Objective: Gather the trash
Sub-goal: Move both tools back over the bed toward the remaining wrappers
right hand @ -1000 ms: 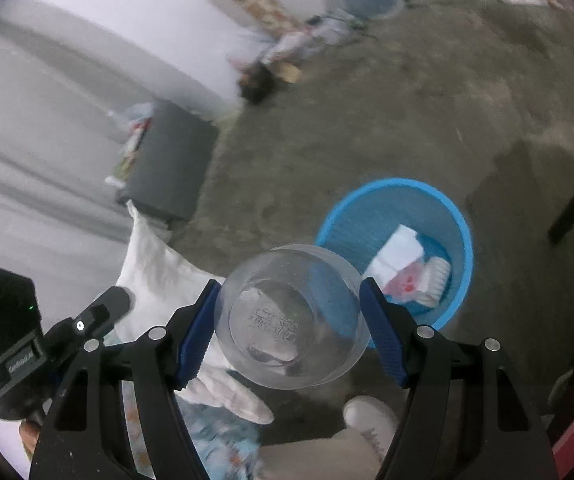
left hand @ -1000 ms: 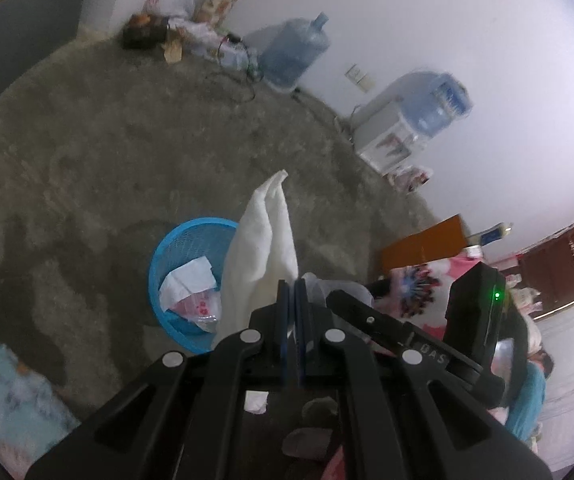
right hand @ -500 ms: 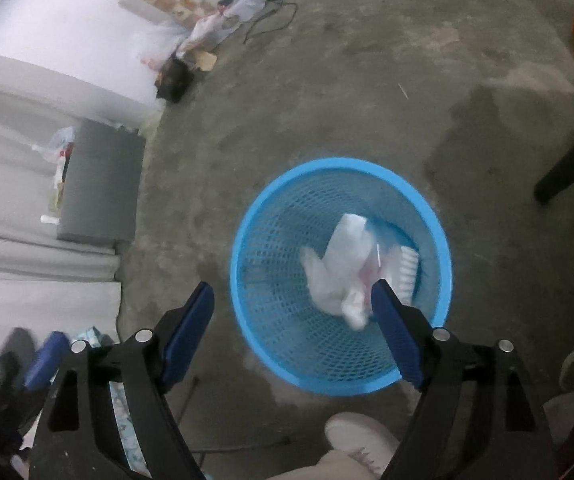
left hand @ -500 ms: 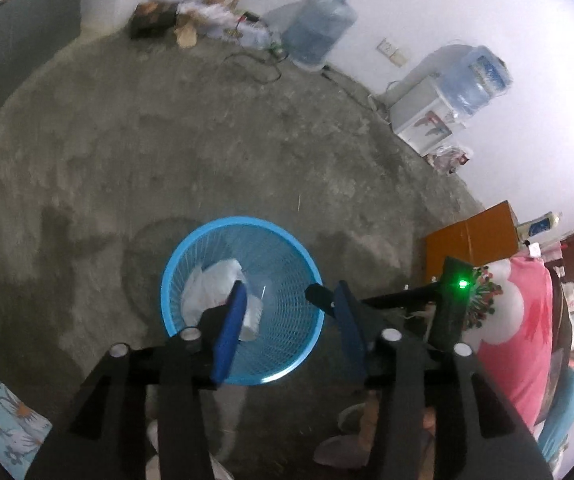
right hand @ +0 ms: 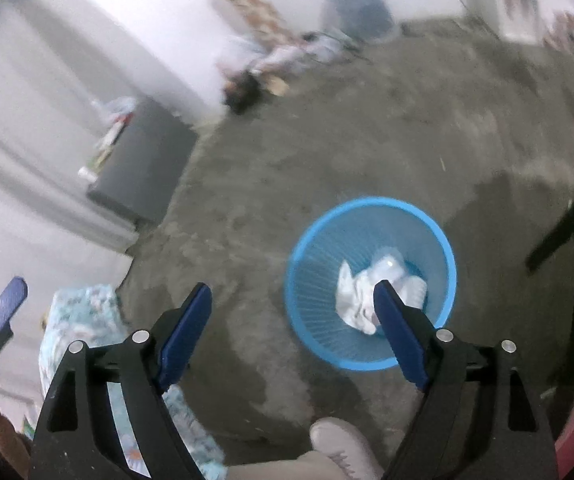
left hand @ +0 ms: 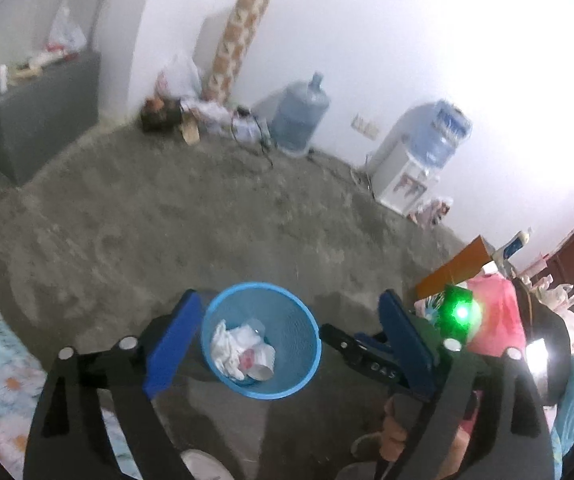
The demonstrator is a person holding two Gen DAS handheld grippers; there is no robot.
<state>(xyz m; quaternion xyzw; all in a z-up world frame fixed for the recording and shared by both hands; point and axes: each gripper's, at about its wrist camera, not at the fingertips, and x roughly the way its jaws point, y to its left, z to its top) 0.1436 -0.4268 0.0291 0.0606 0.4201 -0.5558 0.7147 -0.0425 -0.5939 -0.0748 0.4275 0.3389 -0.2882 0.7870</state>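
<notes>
Both tongs, left [left hand: 287, 332] and right [right hand: 293, 320], jaws just widened and spread with nothing between them, hang above the blue basket [left hand: 311, 324] on the floor [left hand: 207, 220], crumpled white trash [left hand: 233, 346] inside.

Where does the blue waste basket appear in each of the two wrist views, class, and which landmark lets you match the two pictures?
Left wrist view: the blue waste basket sits low in the middle, between the open left gripper fingers.
Right wrist view: the basket lies right of centre, behind the right gripper finger on that side.
Shared landmark: the grey cabinet by the wall.
</notes>
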